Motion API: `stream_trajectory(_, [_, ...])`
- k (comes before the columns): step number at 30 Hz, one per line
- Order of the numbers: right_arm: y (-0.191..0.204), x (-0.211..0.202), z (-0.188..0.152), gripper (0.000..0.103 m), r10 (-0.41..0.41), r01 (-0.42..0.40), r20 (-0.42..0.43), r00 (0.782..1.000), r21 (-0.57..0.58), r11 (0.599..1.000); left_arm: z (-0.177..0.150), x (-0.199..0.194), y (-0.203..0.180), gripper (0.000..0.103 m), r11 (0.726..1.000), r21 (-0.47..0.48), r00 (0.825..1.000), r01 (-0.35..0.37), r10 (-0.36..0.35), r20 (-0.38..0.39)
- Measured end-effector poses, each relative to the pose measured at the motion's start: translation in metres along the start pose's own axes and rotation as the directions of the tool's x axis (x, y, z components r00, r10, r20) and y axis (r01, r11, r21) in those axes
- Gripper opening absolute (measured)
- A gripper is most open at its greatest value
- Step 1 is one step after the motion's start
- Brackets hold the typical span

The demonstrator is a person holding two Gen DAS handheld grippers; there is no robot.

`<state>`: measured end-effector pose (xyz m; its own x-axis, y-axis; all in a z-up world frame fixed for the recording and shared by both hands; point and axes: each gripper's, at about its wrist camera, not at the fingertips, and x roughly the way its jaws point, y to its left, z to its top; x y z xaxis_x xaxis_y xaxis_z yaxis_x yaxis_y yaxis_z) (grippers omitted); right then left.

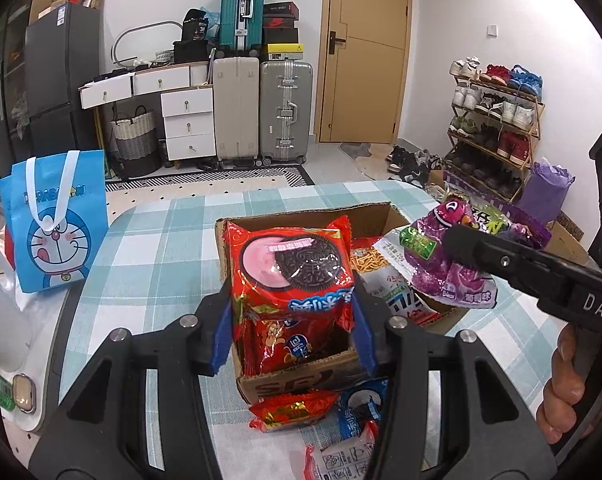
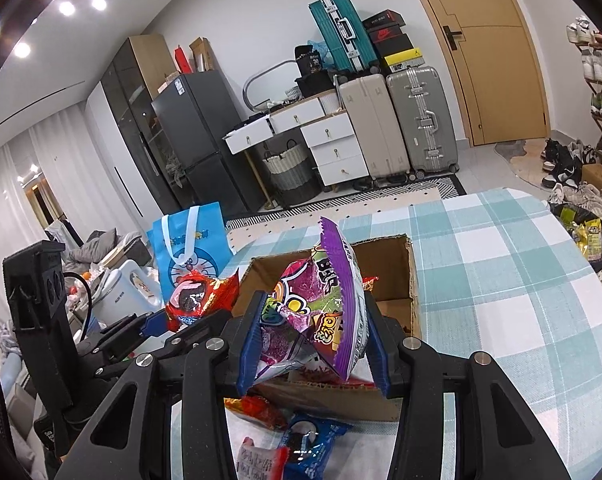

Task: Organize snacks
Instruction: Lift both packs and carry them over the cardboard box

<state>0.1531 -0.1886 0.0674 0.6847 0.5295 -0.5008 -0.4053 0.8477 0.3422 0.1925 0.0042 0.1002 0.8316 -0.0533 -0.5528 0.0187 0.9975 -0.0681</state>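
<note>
Your left hand-held gripper [image 1: 293, 320] is clamped on a red cookie packet [image 1: 293, 268], held upright with its long axis vertical, directly above the near left part of the open cardboard box [image 1: 301, 384]. The box lies straight below and slightly ahead of the fingers, so the coming move turns on one thing: the packet goes straight down into that near corner, where another red packet [image 1: 277, 344] already stands.

Your right hand-held gripper [image 2: 311, 344] is closed on a purple candy bag [image 2: 325, 312], crumpled, with its serrated purple edge running up and away from you. It hangs over the near right side of the same box, so the right hand serves that side and the left hand the left side. The two grippers sit close together but apart; they don't touch.

Counted: one box on the checked tabletop [image 2: 501, 280], near its middle. One packet in each gripper. Inside the box you can see the standing red packet, an orange snack bag [image 1: 363, 264] and a white bag [image 1: 397, 296]; there may be more beneath, since the held packets block much of the interior. Loose on the tabletop by the box's near wall lie three packets: one red [image 2: 257, 412], one blue [image 2: 313, 444], one red-and-white [image 2: 261, 460].
</note>
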Motion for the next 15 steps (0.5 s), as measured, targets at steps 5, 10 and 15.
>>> stream_trajectory(5, [0.002, 0.017, 0.001, 0.045, -0.011, 0.01, -0.022, 1.0, -0.019, 1.0, 0.001, 0.017, 0.006, 0.046, 1.0, -0.012, 1.0, -0.002, 0.002, -0.021])
stream_trajectory(10, [-0.002, 0.037, 0.001, 0.045, -0.019, 0.019, -0.039, 0.999, -0.02, 1.0, 0.0, 0.034, 0.009, 0.046, 1.0, 0.001, 0.999, -0.014, 0.014, -0.036])
stream_trajectory(15, [-0.006, 0.048, 0.006, 0.046, -0.023, 0.022, -0.048, 0.999, -0.018, 1.0, 0.0, 0.054, 0.01, 0.046, 1.0, 0.011, 0.998, -0.01, 0.011, -0.062])
